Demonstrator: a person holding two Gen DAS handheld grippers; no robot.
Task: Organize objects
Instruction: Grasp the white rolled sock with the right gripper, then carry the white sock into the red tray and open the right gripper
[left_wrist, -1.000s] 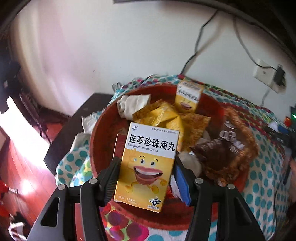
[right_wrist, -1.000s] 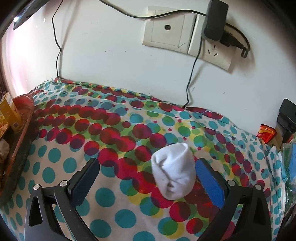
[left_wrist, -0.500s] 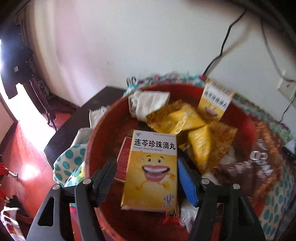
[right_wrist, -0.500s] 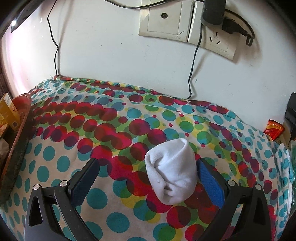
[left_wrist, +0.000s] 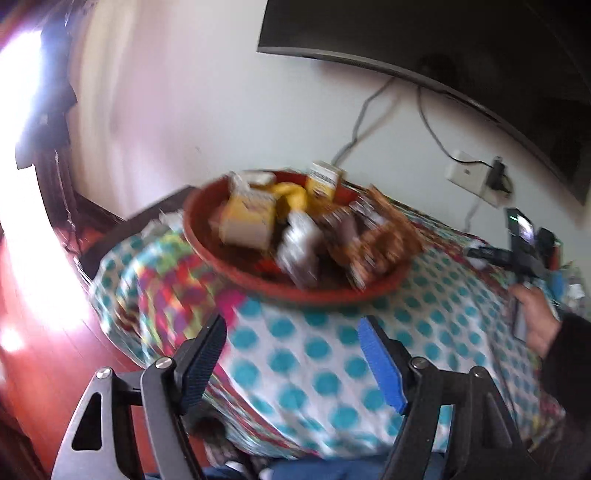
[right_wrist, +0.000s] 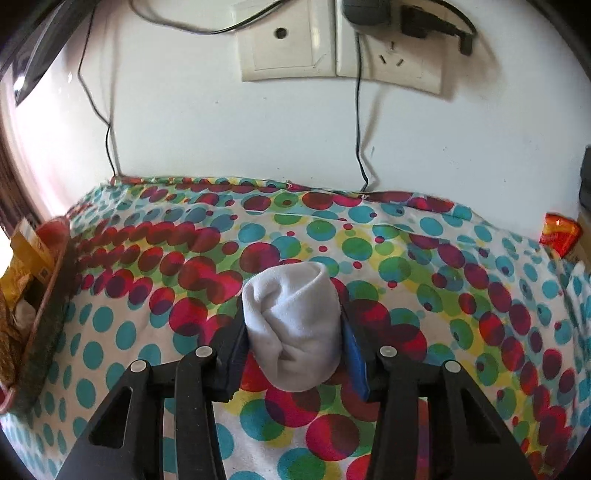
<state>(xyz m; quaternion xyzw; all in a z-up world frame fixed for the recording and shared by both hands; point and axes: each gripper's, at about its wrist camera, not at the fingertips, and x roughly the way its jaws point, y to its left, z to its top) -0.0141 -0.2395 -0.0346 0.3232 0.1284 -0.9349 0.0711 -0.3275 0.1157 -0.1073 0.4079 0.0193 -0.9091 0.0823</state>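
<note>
I had the right gripper (right_wrist: 293, 336) closing on the rolled white sock (right_wrist: 293, 328), its pads touching both flanks where it lay mid-way across the dotted cloth (right_wrist: 406, 266), right of the red basket (right_wrist: 48, 295). The sock looked light, soft and squashy, so a mid-body pinch seemed best. The left gripper (left_wrist: 291, 354) was opening with nothing between its jaws, near side of the basket.

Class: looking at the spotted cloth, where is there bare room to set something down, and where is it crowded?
Free: the spotted cloth between the rolled white sock and the wall, and the stretch between sock and red basket. Crowded: the basket's inside, heaped with boxes and packets.
</note>
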